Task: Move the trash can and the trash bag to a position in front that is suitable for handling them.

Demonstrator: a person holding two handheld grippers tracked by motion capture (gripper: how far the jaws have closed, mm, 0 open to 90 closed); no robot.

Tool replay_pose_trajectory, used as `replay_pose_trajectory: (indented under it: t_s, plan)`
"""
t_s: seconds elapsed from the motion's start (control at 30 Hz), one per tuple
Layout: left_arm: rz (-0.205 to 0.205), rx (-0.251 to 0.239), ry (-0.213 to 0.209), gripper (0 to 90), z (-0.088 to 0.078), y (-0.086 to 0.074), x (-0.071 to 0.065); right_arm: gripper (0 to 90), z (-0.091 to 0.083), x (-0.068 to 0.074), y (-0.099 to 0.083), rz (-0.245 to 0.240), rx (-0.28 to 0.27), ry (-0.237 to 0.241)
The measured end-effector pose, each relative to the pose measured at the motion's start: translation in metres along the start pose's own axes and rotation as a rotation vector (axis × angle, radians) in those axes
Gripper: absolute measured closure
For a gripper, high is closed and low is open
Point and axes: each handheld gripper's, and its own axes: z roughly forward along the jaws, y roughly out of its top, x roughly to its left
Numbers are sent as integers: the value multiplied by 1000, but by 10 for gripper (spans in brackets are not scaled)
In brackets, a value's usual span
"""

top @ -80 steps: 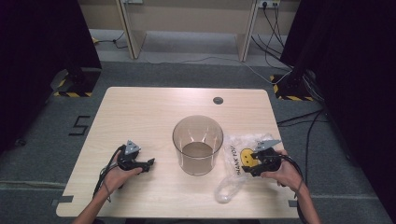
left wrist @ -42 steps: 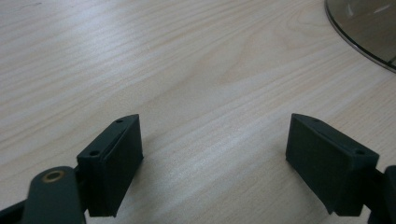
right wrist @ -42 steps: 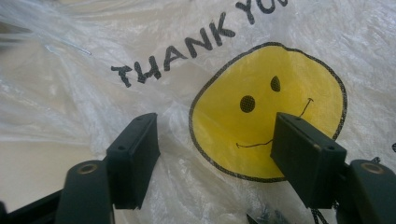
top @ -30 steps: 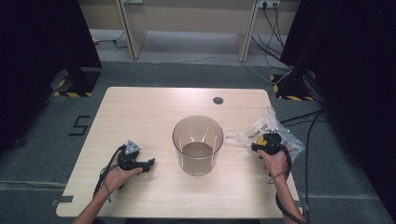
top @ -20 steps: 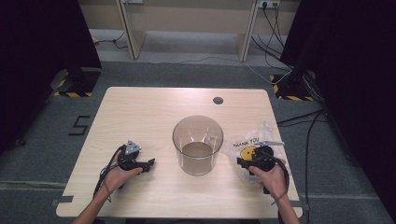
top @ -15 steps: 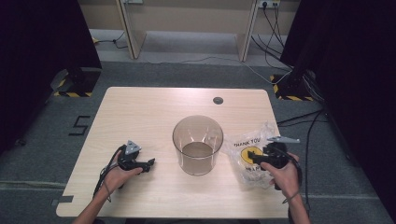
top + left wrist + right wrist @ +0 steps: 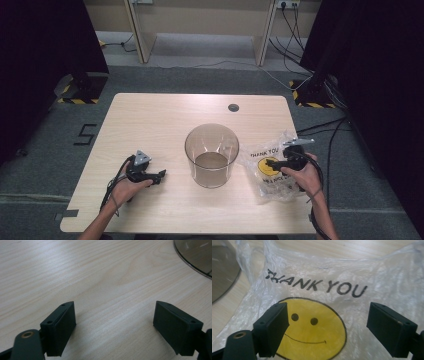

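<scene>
Lowered flat beside the right tongs [image 7: 272, 162], jaws just spread, lies the bag [image 7: 270, 170]; left tongs [image 7: 161, 175] gape empty.

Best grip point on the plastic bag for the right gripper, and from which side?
Take the plastic bag at a raised crinkled fold by its edge nearest the clear container, coming from above. It lies flat and limp on the table, so only a wrinkle offers a pinch. The right gripper, open, hangs over the smiley print.

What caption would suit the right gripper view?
Open right gripper poised over a clear plastic bag printed THANK YOU with a yellow smiley.
</scene>
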Motion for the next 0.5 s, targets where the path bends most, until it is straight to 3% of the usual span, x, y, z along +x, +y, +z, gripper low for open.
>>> replay_pose_trajectory:
  t_s: [0.17,0.27,0.3,0.43,0.5]
  plan:
    - [1,0,-2,172,0,0,0,170,11,10,4,24,38,-1]
    - [1,0,-2,171,0,0,0,169,17,14,1,19,69,-26]
    - [1,0,-2,171,0,0,0,166,21,14,-2,36,88,-57]
    - [1,0,-2,171,0,0,0,153,21,15,-6,49,89,-79]
    - [1,0,-2,171,0,0,0,152,19,18,-10,58,105,-122]
